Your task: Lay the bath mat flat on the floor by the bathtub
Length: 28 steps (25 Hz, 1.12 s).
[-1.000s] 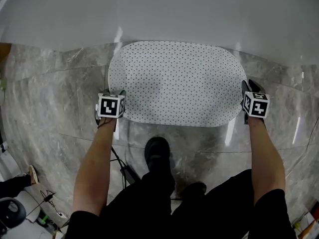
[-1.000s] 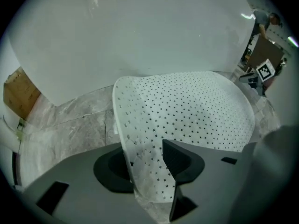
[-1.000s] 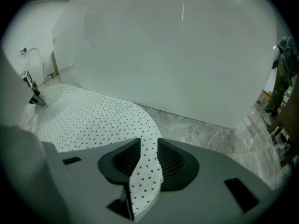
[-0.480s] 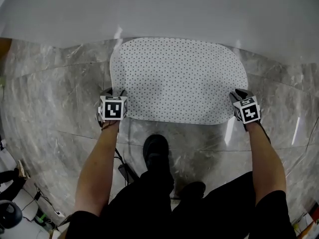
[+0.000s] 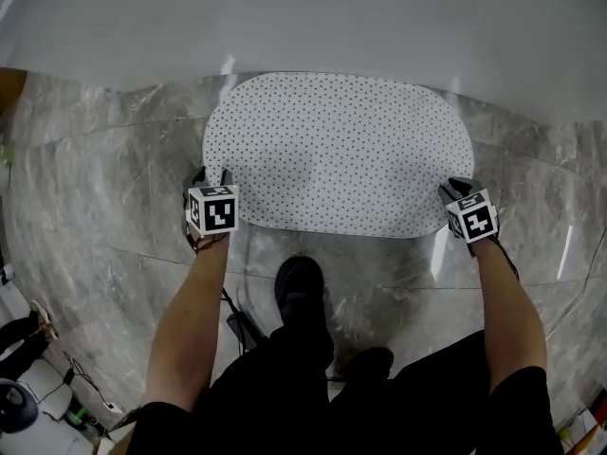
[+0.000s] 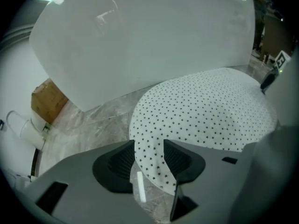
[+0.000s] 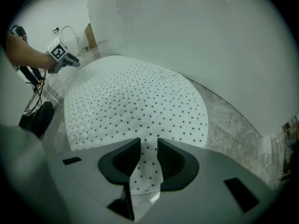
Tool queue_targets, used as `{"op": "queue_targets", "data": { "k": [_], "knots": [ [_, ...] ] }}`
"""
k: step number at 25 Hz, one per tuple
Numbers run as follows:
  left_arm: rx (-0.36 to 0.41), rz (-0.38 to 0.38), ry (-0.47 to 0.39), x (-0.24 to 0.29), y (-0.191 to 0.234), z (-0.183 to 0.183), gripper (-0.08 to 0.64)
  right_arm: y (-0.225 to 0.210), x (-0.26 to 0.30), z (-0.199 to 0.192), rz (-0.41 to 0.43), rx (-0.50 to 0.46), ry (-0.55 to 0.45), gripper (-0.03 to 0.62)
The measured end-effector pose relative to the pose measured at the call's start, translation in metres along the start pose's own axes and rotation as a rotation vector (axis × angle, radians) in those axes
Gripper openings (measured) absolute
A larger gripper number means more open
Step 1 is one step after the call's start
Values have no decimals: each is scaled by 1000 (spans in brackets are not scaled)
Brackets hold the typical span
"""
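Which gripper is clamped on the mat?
The right gripper: it pinches the bath mat. The left gripper has just been opening, mat loose between its jaws.

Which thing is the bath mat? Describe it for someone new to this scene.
Find the white bathtub across the top of the head view. On the grey marble floor right beside it lies the bath mat: a white rounded oblong dotted with small dark stars, unlike the plain tub and veined stone.

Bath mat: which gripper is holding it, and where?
The right gripper pinches the bath mat by its right edge. The left gripper has just been opening; the left edge sits between its jaws, unclamped.
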<state>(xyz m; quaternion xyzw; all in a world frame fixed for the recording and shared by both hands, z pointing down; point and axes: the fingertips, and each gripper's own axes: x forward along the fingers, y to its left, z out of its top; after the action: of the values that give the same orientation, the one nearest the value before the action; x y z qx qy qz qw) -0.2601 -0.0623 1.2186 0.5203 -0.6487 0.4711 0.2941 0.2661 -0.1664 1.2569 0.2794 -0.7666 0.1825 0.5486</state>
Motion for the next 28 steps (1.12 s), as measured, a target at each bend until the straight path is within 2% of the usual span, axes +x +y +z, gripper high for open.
{"op": "queue_targets", "data": {
  "k": [3, 5, 7, 9, 11, 12, 14, 18, 21, 24, 28],
  "knots": [
    [-35, -14, -47, -6, -7, 10, 169, 6, -4, -2, 18, 3, -5, 124],
    [-46, -63, -75, -7, -19, 14, 158, 11, -6, 2, 28, 1, -15, 124],
    [-82, -138, -100, -8, -34, 18, 131, 16, -10, 10, 39, 4, -34, 124],
    [-152, -248, -118, -12, -54, 23, 69, 22, -15, 18, 52, 12, -56, 123],
    [-203, -345, -111, -14, -74, 22, 22, 30, -21, 25, 71, 10, -74, 121],
    [-202, -370, -97, -14, -83, 19, 20, 34, -24, 28, 84, 1, -80, 121],
    [-148, -394, -59, -13, -103, 10, 20, 41, -29, 32, 104, -15, -86, 121],
    [20, -459, 14, -9, -139, -9, 12, 55, -28, 42, 133, 13, -101, 112],
    [117, -478, 54, -9, -150, -16, 12, 69, -20, 40, 149, -40, -65, 80],
    [168, -481, 68, -7, -154, -20, 12, 80, -11, 32, 161, -91, -10, 66],
    [194, -492, 82, -4, -154, -20, 12, 82, 1, 26, 159, -63, 43, 54]
  ]
}}
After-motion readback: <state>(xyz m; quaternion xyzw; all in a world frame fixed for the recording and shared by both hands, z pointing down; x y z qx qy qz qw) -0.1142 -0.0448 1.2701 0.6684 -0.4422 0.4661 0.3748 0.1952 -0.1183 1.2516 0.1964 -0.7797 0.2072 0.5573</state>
